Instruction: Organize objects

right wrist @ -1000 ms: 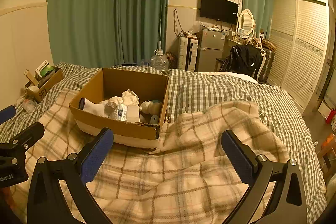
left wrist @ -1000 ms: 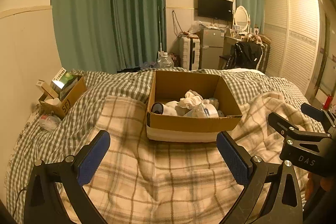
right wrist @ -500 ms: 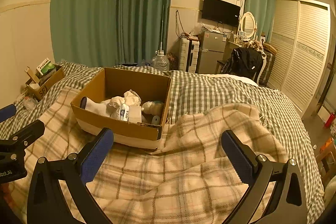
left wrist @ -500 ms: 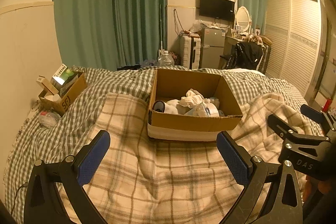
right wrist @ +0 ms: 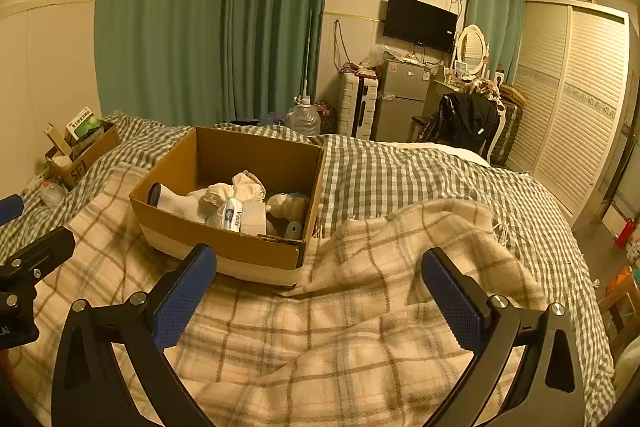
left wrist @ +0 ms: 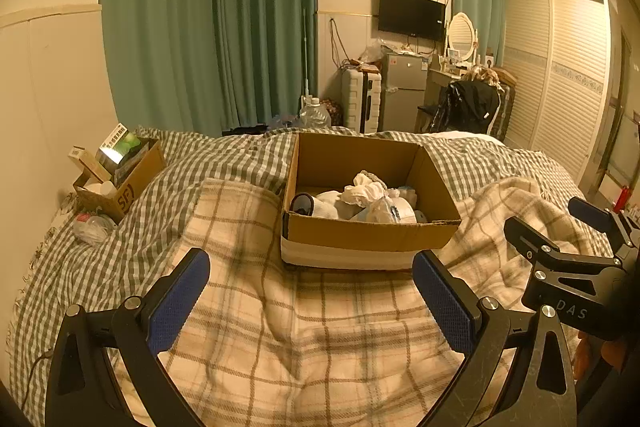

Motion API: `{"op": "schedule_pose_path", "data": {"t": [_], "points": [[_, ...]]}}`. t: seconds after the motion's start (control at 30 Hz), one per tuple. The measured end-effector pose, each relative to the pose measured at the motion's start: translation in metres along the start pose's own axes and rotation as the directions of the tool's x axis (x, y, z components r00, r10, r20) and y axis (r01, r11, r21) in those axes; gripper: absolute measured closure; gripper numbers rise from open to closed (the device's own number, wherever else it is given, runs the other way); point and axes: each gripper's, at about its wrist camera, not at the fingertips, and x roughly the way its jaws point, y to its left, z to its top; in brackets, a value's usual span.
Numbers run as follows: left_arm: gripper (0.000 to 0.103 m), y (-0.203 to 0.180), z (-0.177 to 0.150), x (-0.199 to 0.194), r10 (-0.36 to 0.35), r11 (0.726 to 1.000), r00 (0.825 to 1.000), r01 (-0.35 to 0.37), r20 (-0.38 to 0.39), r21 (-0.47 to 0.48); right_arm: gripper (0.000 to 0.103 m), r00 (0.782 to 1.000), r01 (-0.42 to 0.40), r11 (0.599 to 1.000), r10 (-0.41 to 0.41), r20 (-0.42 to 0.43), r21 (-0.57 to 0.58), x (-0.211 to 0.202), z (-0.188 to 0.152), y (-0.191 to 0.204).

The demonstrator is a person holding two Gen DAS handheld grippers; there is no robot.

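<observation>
Open cardboard box [left wrist: 368,235] sat on the bed, on the beige plaid blanket [left wrist: 304,339], straight ahead of my left gripper [left wrist: 310,301] & ahead-left of my right gripper [right wrist: 320,291]. Inside: a jumble of white socks/cloth [left wrist: 366,189], a rolled white sock w/ dark opening [left wrist: 310,205] at the left end, plus a small white tube w/ blue label [right wrist: 233,217]. Box front had a pale band along the bottom.

My jaws were spread wide on both sides, gripping nothing, blue pads [left wrist: 178,305] hovering over the blanket, apart from the box.

Blanket was bunched up in a ridge right of the box. Green check cover [right wrist: 420,179] lay beyond. Smaller carton [left wrist: 120,183] of packets sat far left by the wall, crumpled plastic [left wrist: 92,229] just beside it.

Right view alone showed the tube label & a grey bit in the box's near right corner; left view showed my right gripper at its edge.
</observation>
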Motion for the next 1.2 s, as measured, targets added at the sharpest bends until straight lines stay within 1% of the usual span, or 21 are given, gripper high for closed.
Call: {"op": "schedule_pose_path", "data": {"t": [0.23, 0.33, 0.53, 1.2], "points": [[0.000, 0.0010, 0.0005, 0.0040, 0.001, 1.000, 1.000, -0.001, -0.024, -0.008, 0.000, 1.000, 0.007, 1.000, -0.007, 0.001, 0.003, 0.0006, -0.0001, -0.0023], [0.000, 0.0004, -0.0003, 0.0032, 0.010, 1.000, 1.000, -0.011, -0.017, -0.008, 0.000, 1.000, 0.004, 1.000, -0.004, -0.007, 0.003, 0.0022, -0.0006, -0.0019], [0.000, -0.0017, 0.0005, -0.0005, -0.002, 1.000, 1.000, 0.002, -0.007, 0.001, 0.000, 1.000, 0.007, 1.000, -0.007, -0.005, -0.004, 0.0018, -0.0006, -0.0002], [0.000, -0.0032, -0.0008, 0.0013, 0.005, 1.000, 1.000, -0.005, -0.008, 0.002, 0.000, 1.000, 0.007, 1.000, -0.007, -0.008, -0.003, 0.0023, -0.0017, -0.0017]]}}
